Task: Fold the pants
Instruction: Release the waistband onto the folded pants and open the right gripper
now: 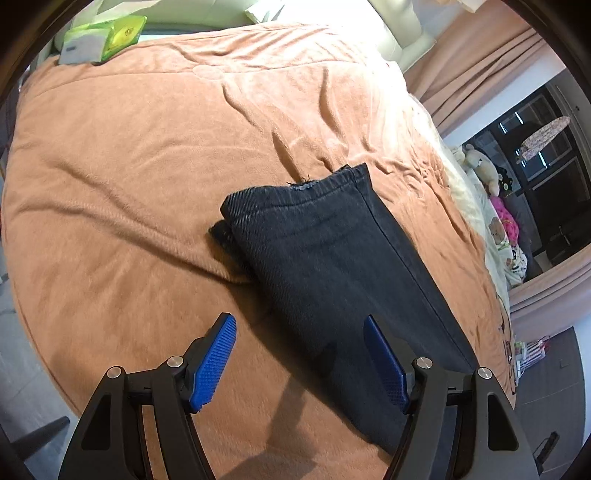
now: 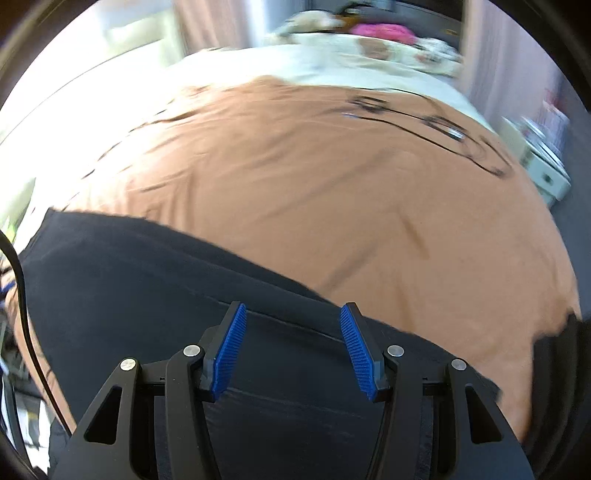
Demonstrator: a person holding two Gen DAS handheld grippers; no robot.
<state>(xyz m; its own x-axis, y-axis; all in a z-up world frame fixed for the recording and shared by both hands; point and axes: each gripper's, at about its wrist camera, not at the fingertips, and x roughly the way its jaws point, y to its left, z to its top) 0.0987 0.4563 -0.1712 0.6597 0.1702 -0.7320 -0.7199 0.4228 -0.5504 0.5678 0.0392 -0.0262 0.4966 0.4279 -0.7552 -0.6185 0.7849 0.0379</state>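
From the left wrist view, your left gripper (image 1: 299,354) hangs over the bed (image 1: 129,177) with its jaws spread wide and nothing between them. The pants (image 1: 325,258) lie folded into a long dark strip on the orange blanket, running from the near right corner up to the waistband end at mid-frame. A lower layer pokes out on the left of that end, so the stack is not square. If another fold is next, take the near end with both layers in the bite and carry it to the waistband, lining up the side seams. A green box (image 1: 110,35) sits far off at the bed's top corner, and soft toys (image 1: 484,166) lie beyond the right edge; neither is in your way.

From the right wrist view, blurred, your right gripper (image 2: 293,350) is over the dark cloth, jaws parted and empty. A black cable (image 2: 22,295) hangs down the left side just beside the pants; keep it clear of the fold. Wrinkles in the blanket may drag the cloth.
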